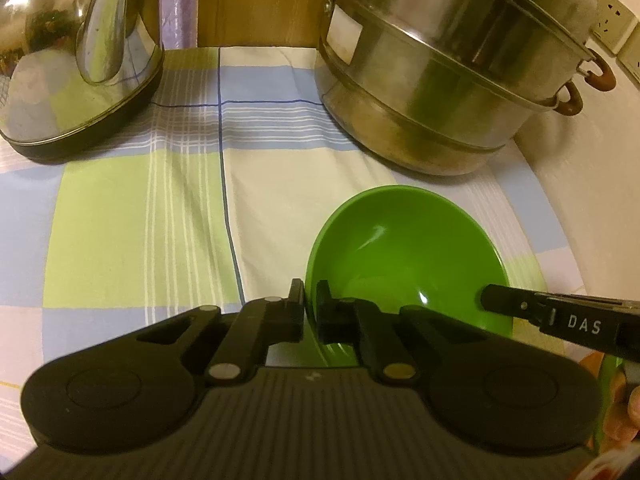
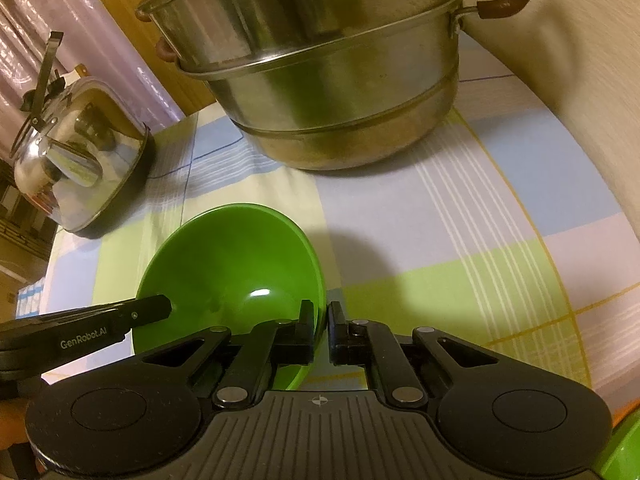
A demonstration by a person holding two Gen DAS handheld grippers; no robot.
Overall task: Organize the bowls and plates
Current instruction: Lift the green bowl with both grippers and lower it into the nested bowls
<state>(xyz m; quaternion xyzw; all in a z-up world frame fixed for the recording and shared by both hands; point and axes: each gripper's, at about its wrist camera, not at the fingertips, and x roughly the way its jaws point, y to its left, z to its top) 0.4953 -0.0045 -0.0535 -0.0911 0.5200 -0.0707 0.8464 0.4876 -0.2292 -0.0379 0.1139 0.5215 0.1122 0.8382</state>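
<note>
A green bowl (image 1: 404,256) rests on the checked cloth, held from two sides. My left gripper (image 1: 310,290) is shut on the bowl's left rim, one finger outside the wall and one inside. In the right wrist view the same green bowl (image 2: 232,264) has its right rim pinched by my right gripper (image 2: 322,308), also with one finger in and one out. Each gripper shows in the other's view: the right gripper (image 1: 486,298) reaches the bowl's far rim from the right, and the left gripper (image 2: 168,308) comes in from the left.
A tall steel steamer pot (image 1: 452,64) with brown handles stands behind the bowl. A shiny kettle (image 1: 76,60) sits at the back left. The checked tablecloth (image 1: 132,220) covers the table, which ends at a pale wall (image 2: 580,80) on the right. A hand (image 1: 634,404) shows at the lower right.
</note>
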